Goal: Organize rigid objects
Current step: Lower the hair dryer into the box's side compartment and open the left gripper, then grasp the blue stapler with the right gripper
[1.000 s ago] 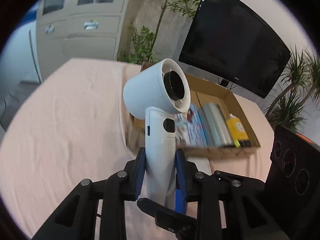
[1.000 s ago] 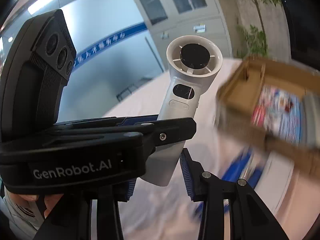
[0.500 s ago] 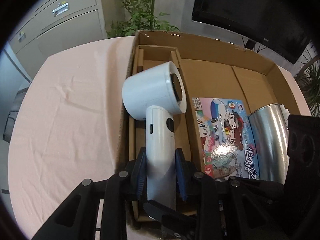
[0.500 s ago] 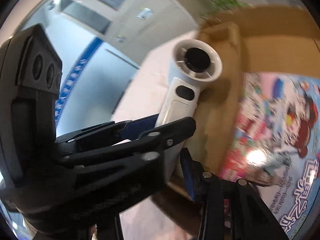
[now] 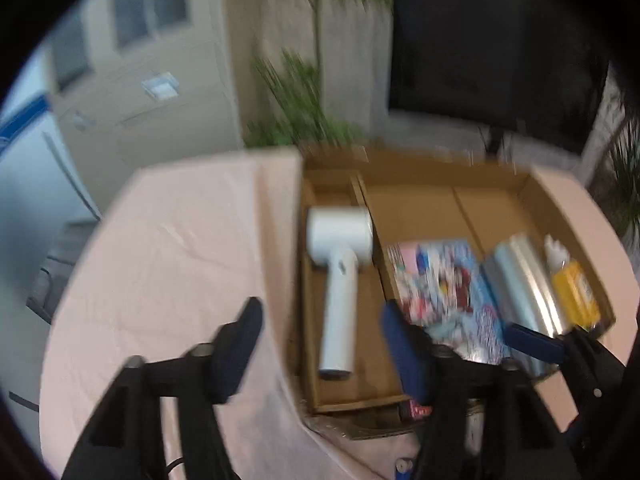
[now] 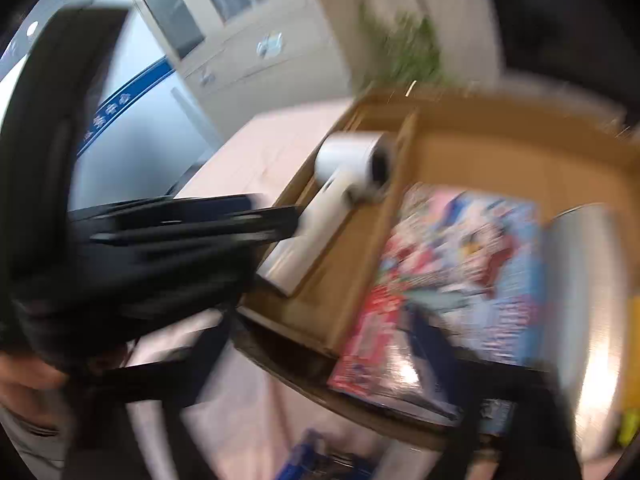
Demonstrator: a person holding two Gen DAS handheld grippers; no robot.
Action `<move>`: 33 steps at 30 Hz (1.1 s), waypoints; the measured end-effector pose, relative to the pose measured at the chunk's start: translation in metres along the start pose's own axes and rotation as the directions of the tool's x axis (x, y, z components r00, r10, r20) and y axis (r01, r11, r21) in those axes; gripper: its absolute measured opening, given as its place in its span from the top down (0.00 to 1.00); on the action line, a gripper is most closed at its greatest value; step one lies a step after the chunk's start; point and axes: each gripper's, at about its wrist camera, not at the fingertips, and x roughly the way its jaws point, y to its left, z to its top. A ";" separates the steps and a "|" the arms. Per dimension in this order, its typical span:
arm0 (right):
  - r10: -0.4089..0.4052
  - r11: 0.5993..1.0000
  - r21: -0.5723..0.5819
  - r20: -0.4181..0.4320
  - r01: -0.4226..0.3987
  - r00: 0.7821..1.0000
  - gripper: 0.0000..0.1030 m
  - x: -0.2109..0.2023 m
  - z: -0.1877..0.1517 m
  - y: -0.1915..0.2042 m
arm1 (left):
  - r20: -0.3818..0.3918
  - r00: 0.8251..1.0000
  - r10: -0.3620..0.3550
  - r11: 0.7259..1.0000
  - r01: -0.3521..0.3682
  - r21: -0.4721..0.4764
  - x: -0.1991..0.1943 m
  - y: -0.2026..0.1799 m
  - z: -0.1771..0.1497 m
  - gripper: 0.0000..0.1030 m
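Hair dryer (image 5: pixel 340 276), white and hard-shelled, lies flat in the narrow divided compartment along the side of the cardboard box (image 5: pixel 440 168), its round head toward the box's far wall and its straight handle pointing at the near wall. Just across the cardboard divider from it lie a bright picture book (image 5: pixel 444 292), a silver cylinder (image 5: pixel 524 280) and, farthest from the dryer, a yellow bottle (image 5: pixel 572 288). The box sits on a bench (image 5: pixel 172 248) draped in pale pink cloth.

The left gripper (image 5: pixel 320 344) hovers short of the dryer's handle end, its blue-padded fingers (image 5: pixel 240 340) spread wide and empty. The right gripper (image 6: pixel 320 364) is heavily blurred above the box's near edge; its fingers appear parted with nothing between them.

Judged by its look, the dryer is a rigid plastic piece, probably moderate in weight and top-heavy, with most of its mass in the barrel. The glossy shell seems likely to slip under a light pinch. The handle, slim and parallel-sided, offers the surest place to take hold, preferably close to the head so the barrel does not swing. The barrel itself looks too broad and round for these fingers. The compartment walls stand close beside the handle, leaving little room for a sideways approach.
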 end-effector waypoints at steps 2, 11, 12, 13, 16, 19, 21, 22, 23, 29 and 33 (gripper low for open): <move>-0.126 0.989 -0.065 0.110 0.133 0.986 0.00 -0.028 -0.016 0.004 | 0.255 0.962 0.102 0.995 -0.098 -0.026 -0.054 0.002 -0.022 0.00; -0.209 0.974 -0.065 0.116 0.218 0.971 0.00 -0.093 -0.097 -0.005 | 0.232 0.971 0.053 0.997 -0.036 -0.074 -0.108 -0.013 -0.099 0.01; -0.176 0.981 -0.063 0.081 0.182 0.981 0.00 -0.104 -0.108 -0.004 | 0.191 0.982 0.013 0.998 -0.001 -0.064 -0.105 -0.017 -0.108 0.01; -0.139 0.988 -0.054 0.045 0.141 0.989 0.00 -0.108 -0.121 -0.004 | 0.146 0.989 -0.035 0.998 0.043 -0.047 -0.100 -0.020 -0.115 0.01; -0.026 0.999 -0.028 -0.054 0.025 0.998 0.00 -0.110 -0.162 -0.006 | -0.021 0.984 -0.178 0.984 0.177 -0.019 -0.076 -0.038 -0.138 0.01; 0.084 0.996 -0.007 -0.106 -0.086 0.991 0.02 -0.111 -0.192 0.000 | -0.191 0.929 -0.316 0.947 0.299 -0.113 -0.040 -0.049 -0.161 0.02; 0.141 0.990 0.017 -0.116 -0.140 0.983 0.02 -0.113 -0.204 0.003 | -0.309 0.884 -0.350 0.936 0.317 -0.152 -0.016 -0.058 -0.174 0.06; 0.160 0.987 0.026 -0.119 -0.158 0.980 0.03 -0.115 -0.207 0.003 | -0.365 0.867 -0.339 0.941 0.308 -0.143 -0.009 -0.065 -0.179 0.13; 0.173 0.985 0.034 -0.119 -0.170 0.978 0.04 -0.117 -0.211 0.003 | -0.417 0.846 -0.332 0.943 0.308 -0.127 -0.003 -0.073 -0.183 0.28; 0.194 0.980 0.070 -0.125 -0.187 0.973 0.11 -0.127 -0.228 -0.010 | -0.436 0.855 -0.283 0.959 0.252 -0.127 -0.014 -0.095 -0.187 0.60; 0.202 0.977 0.100 -0.130 -0.190 0.971 0.15 -0.140 -0.220 -0.024 | -0.405 0.864 -0.300 0.952 0.240 -0.192 -0.024 -0.098 -0.193 0.65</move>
